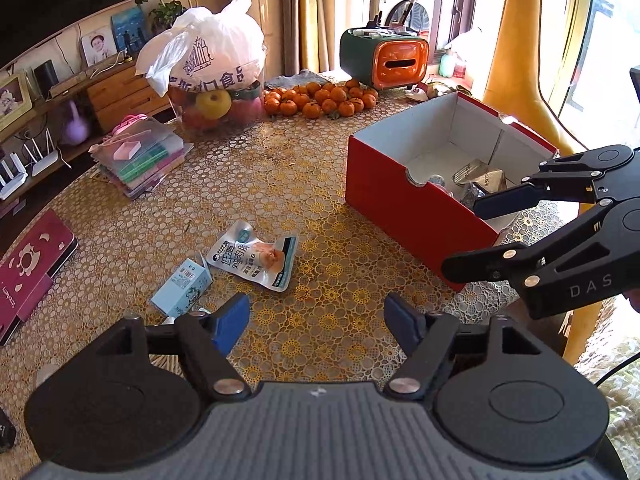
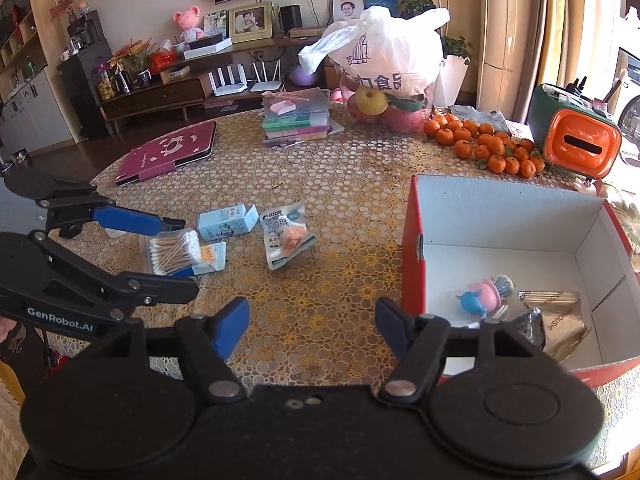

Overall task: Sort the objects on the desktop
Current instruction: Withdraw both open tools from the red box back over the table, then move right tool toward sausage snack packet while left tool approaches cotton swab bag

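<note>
A red box (image 1: pixel 408 200) (image 2: pixel 413 264) with a white inside stands open on the table; a toy (image 2: pixel 484 294) and snack packets (image 2: pixel 560 320) lie in it. A snack pouch (image 1: pixel 256 256) (image 2: pixel 286 240), a light blue carton (image 1: pixel 182 288) (image 2: pixel 226 222) and a cotton swab box (image 2: pixel 174 254) lie on the table. My left gripper (image 1: pixel 316 320) (image 2: pixel 182 254) is open and empty, above the swab box. My right gripper (image 2: pixel 312 324) (image 1: pixel 466 236) is open and empty at the red box's near wall.
A bag of fruit (image 1: pixel 212 68), several tangerines (image 1: pixel 320 100), an orange and green tissue holder (image 1: pixel 386 60), stacked plastic cases (image 1: pixel 140 156) and a maroon case (image 1: pixel 28 272) stand around the table's far and left sides.
</note>
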Demonstrator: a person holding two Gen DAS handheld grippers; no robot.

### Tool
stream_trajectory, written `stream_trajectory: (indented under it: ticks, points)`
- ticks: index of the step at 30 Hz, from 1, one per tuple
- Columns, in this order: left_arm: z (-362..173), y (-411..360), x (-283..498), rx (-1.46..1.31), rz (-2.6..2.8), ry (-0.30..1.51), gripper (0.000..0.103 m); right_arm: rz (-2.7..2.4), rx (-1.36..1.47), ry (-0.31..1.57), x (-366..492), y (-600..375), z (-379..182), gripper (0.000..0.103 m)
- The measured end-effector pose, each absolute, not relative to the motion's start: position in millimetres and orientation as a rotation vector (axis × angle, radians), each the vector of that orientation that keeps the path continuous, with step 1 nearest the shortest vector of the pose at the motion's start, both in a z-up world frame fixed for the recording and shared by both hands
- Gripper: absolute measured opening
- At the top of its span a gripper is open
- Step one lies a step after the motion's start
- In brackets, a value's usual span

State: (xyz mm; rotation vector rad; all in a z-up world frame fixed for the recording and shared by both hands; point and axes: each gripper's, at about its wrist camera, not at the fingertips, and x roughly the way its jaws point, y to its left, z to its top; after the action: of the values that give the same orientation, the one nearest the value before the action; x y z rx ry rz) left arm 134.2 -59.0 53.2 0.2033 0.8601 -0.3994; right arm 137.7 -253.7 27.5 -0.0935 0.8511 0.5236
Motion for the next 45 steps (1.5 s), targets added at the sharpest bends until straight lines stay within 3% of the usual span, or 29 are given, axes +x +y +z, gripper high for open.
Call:
stream_trajectory:
  ticks: [18, 21, 45]
  points:
    - [24.5, 20.4, 107.0, 0.113, -0.236, 0.871, 0.089, 0.573, -0.146, 0.79, 133.5, -202.2, 18.7, 0.073]
    - [16.8, 33.0, 103.0, 0.091, -0.216, 0.876, 0.099, 0.587, -0.118, 0.793, 135.9, -196.9, 15.1, 0.076]
    - [-26.2, 69.3, 128.4, 0.065, -0.215, 0.893, 0.099, 0.612, -0.114, 0.832, 169.9, -163.4, -18.7, 0.078]
